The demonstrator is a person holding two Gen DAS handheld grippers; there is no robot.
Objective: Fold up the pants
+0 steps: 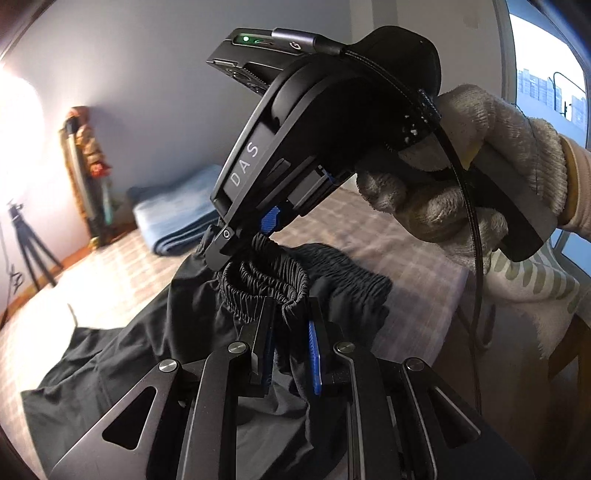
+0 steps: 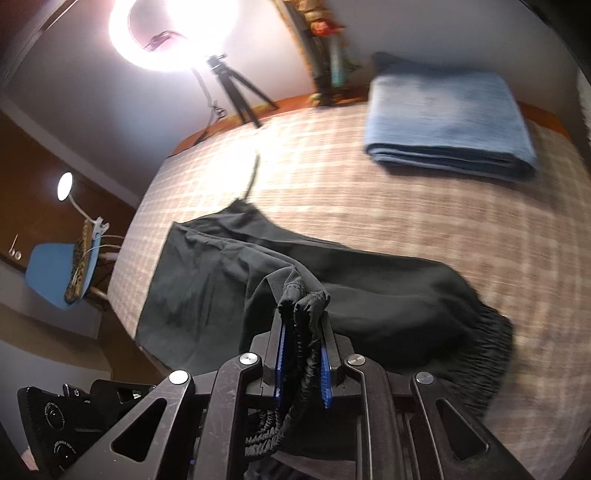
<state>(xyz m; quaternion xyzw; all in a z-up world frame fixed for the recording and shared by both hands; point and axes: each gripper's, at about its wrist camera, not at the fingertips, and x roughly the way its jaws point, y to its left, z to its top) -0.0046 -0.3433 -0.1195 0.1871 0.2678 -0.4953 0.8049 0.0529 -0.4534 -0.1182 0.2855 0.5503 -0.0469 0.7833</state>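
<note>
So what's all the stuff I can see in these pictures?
pants: one, black, spread on the bed, elastic waistband held up by both grippers
bed cover: one, pale checked, under everything
folded blanket: one, blue, far end of the bed
ring light: one, bright white, on a stand by the wall
tripod: one, black, under the light
chair: one, blue, beside the bed
left gripper: black, blue pads, shut on pants
right gripper: black, shut on pants
gloved hand: one, pale knit glove, holding the right gripper
</note>
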